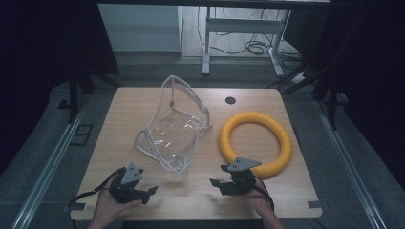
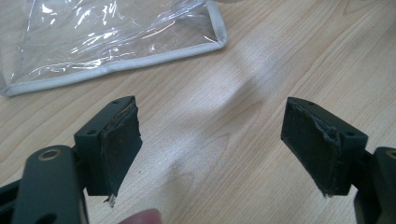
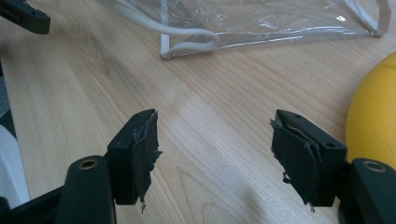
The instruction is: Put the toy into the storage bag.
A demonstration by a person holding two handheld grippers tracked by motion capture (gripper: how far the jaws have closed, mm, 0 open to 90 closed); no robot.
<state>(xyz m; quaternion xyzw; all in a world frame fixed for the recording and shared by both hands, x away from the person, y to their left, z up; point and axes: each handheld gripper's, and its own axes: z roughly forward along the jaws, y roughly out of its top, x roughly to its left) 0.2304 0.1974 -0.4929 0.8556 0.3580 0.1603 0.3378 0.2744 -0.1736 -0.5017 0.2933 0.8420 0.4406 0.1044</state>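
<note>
A clear plastic bag (image 1: pixel 174 125) is seen near the middle of the wooden bench (image 1: pixel 124 112), partly slumped, with its back panel standing and its white-piped lower edge lying toward the person. A yellow ring (image 1: pixel 256 144) lies flat to its right, just apart from it. The left gripper (image 1: pixel 152 191) is held low over the near edge of the bench, its jaws spread wide and nothing held between them; the bag's piped edge (image 2: pixel 116 67) is seen just ahead of it. The right gripper (image 1: pixel 216 183) is likewise held with its jaws wide apart and empty, close beside the ring's near curve (image 3: pixel 373 121).

The bag is judged likely to be the awkward item: thin, glossy, creased film that would slide or buckle if pinched on a flat panel, so the mouth could be closed instead of opened. A firmer hold would probably be given by the piping. The ring looks padded, ribbed and rounded; it may be nudged by the right gripper, or may catch on the bag's floppy rim if the opening is not held wide. The jaw pads (image 3: pixel 147 154) look frayed, so grip may be uneven.
</note>
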